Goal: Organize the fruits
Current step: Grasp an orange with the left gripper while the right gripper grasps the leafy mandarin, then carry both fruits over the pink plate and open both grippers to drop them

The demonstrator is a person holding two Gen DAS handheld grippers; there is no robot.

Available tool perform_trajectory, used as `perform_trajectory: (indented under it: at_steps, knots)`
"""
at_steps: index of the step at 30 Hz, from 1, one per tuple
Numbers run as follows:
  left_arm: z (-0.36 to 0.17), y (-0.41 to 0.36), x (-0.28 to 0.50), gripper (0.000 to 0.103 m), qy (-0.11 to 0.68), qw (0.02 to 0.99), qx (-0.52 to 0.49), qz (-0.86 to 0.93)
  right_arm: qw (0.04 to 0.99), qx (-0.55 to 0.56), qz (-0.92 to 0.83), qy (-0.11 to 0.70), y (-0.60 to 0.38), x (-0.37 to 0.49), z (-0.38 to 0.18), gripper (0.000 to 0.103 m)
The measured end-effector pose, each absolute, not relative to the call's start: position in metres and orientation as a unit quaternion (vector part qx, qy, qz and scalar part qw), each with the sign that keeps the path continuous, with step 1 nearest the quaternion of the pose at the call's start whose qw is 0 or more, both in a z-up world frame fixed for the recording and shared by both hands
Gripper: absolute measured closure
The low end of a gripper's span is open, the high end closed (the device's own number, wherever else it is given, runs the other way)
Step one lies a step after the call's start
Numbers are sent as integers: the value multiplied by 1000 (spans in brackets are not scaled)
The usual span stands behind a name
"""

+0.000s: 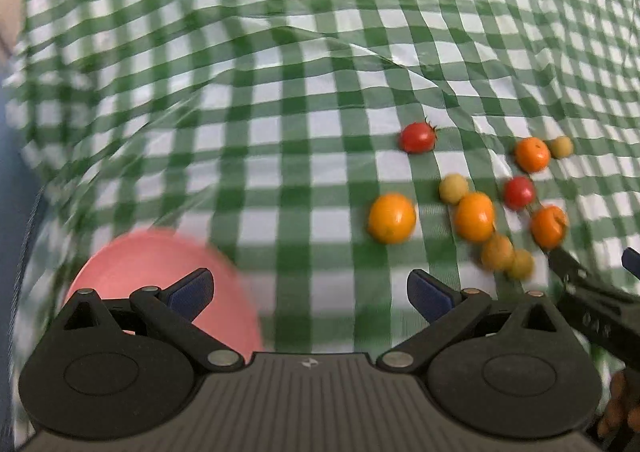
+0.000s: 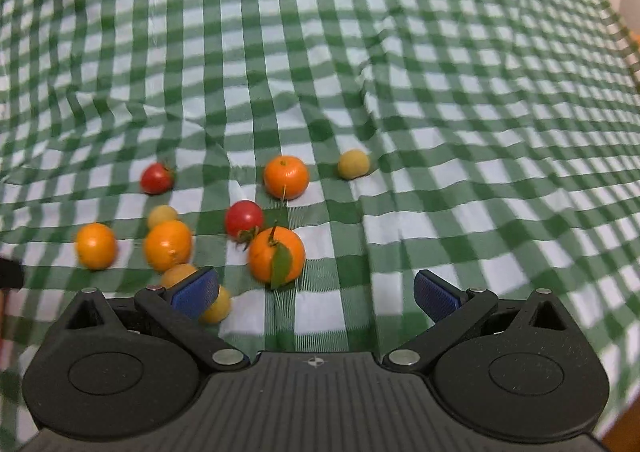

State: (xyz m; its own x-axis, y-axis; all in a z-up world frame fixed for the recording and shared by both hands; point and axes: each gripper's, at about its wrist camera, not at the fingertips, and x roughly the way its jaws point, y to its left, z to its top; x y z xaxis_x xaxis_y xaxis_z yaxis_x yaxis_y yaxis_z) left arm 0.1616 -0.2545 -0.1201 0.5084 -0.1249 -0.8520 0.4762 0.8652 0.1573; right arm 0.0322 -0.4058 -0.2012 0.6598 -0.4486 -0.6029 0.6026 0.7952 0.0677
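**No words to read**

No words or numbers are showing anywhere. Only a tiny round mark is sitting on the gray ribbed body of the left tool, and the same small mark is sitting on the right tool.

The left gripper hangs over a green-and-white checked cloth with its blue-padded fingers spread wide and nothing between them. A pink bowl, blurred, lies at seven o'clock, partly behind the left finger. From two to four o'clock lie scattered fruits: a red tomato, a large orange, more oranges and small yellowish fruits. The right gripper reaches in at four o'clock, one fingertip beside an orange with a leaf.
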Motion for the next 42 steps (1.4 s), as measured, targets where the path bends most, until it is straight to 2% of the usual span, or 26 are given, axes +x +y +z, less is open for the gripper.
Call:
perform_trajectory:
  at_steps: [7,9,13,23,25,26,27,28,29,34,38,42]
  knots:
    - [-171,-297,206,0,491,820,208,-209,897,103,-283,322,-422,73,-231,1]
    - [-186,-299,214,0,502,811,216,-209,904,93,-281,307,-423,76,-235,1]
    - [-191,-288,226,0,511,815,161,-221,908,92,-287,290,-420,74,-240,1]
    - [-187,-292,225,0,519,812,169,-209,908,76,-288,293,-416,72,-236,1]
    - [-184,-291,225,11,517,815,165,-203,908,59,-291,294,-411,71,-235,2]
    - [-181,-291,224,27,516,814,160,-213,910,52,-288,293,-409,70,-235,13]
    - [-176,-291,222,58,509,816,157,-223,913,51,-283,289,-407,69,-233,27]
    - [-173,-292,220,61,505,817,157,-229,919,55,-265,287,-406,68,-232,60]
    - [-170,-294,218,62,501,820,165,-221,922,57,-257,285,-404,67,-231,65]
    - [-146,-285,208,62,498,826,143,-224,921,78,-287,253,-409,53,-219,65]
    - [-100,-254,182,62,473,839,134,-231,915,88,-330,215,-412,20,-186,65]
    - [-60,-204,140,62,454,852,143,-220,925,112,-303,200,-388,-32,-153,65]
